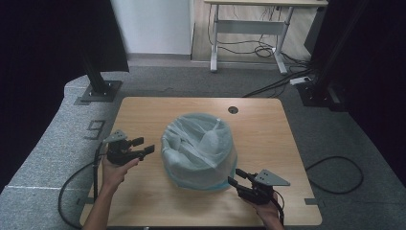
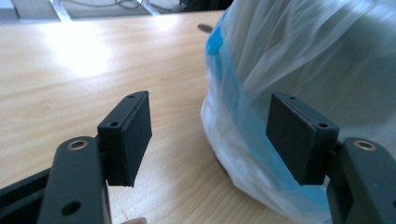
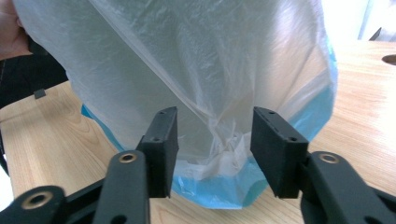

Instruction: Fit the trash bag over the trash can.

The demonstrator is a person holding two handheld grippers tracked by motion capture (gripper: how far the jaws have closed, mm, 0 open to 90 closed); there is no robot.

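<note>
— Bin (image 1: 199,152) first: how does it look and where does it sit?

— Blue, round, near the middle of the wooden table (image 1: 143,201), slightly toward the person's side. A thin, whitish, see-through plastic liner (image 1: 201,139) is pulled over its rim and hangs down the outside almost to the tabletop, so only a band of blue shows at the foot. The plastic is crinkled, with loose folds sagging into the open mouth.

— What do the gripper views add?

— In the left gripper view the liner (image 2: 303,56) falls in long pleats, and the blue wall (image 2: 233,98) shows through as a bright streak. In the right gripper view the plastic (image 3: 187,70) bunches into a small knot of creases low down, just above the blue edge (image 3: 219,196).

— And the hands?

— The left gripper (image 1: 143,146) is held just beside the bin's left side, pointing at it, roughly level, clear of the plastic. Its jaws stand well apart with nothing between them. The right gripper (image 1: 237,178) sits at the bin's near right foot, pointing up and left toward it. Its jaws are also apart; the gathered plastic lies beyond the gap, and the pads don't press on it.

— The person?

— Forearms come in from the near edge, one hand (image 1: 115,172) behind each gripper.
</note>
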